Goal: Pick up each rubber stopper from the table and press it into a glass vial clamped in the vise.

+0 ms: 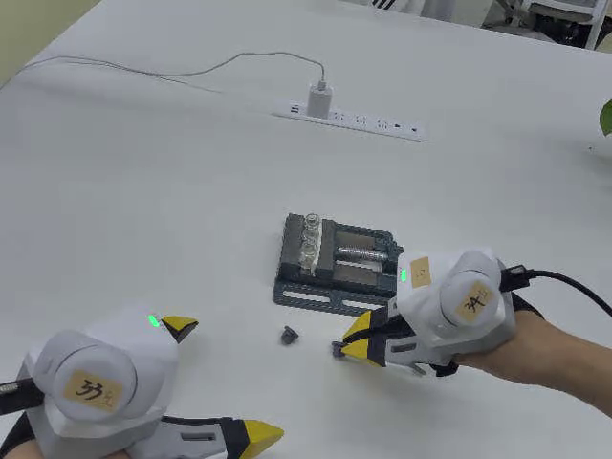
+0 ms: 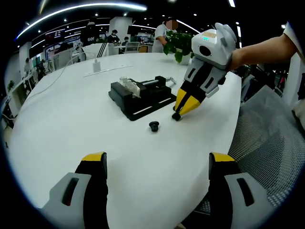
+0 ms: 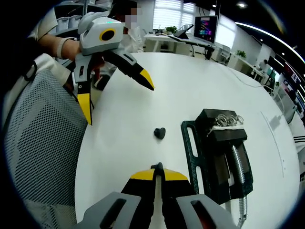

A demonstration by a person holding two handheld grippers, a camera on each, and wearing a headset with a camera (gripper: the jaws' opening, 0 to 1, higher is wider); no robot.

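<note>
1. Right gripper view: right gripper [image 3: 157, 168] jaws are pinched on a small dark rubber stopper [image 3: 157, 165], mostly hidden.
2. Left gripper view: left gripper [image 2: 157, 162] jaws are spread wide; a second black stopper [image 2: 154, 126] is seen near the black vise [image 2: 143, 99].
3. Clear glass vials [image 1: 311, 239] are clamped there; their mouths are unclear.

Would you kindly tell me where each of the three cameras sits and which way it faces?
Head view: on the person's head, looking down at the vise, left gripper, right gripper and a forearm.
Left gripper view: on the left gripper, facing the vise over its open jaws; the right gripper shows upper right.
Right gripper view: on the right gripper, facing the loose stopper over jaws shut on a second stopper; left gripper upper left.
Shared: all show the vise and loose stopper.
</note>
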